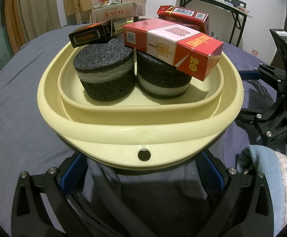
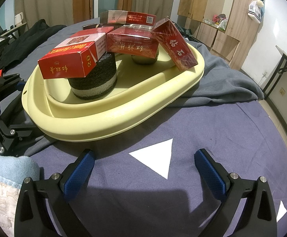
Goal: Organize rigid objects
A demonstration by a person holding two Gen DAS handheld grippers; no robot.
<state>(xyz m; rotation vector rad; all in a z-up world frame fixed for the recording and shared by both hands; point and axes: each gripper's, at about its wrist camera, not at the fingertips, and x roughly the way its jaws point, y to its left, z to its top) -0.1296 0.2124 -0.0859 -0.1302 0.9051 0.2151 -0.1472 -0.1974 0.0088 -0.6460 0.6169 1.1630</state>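
Note:
A cream tray (image 1: 143,127) holds two black foam cylinders (image 1: 105,73) with several cigarette boxes on top: a red-and-white box (image 1: 173,47), a black box (image 1: 90,34) and a dark red box (image 1: 185,16). My left gripper (image 1: 141,167) is open, its blue fingers (image 1: 74,169) spread wide under the tray's near tab. In the right wrist view the tray (image 2: 112,116) sits left of centre, with a red-and-white box (image 2: 72,61) on a cylinder (image 2: 96,83). My right gripper (image 2: 143,169) is open and empty over the cloth, just short of the tray.
A blue-grey cloth (image 2: 212,122) with a white triangle (image 2: 155,158) covers the surface. A grey garment (image 2: 218,79) lies bunched beside the tray. A light blue sleeve (image 1: 262,167) shows at the right. Wooden cabinets (image 2: 222,9) and a folding table (image 1: 212,6) stand behind.

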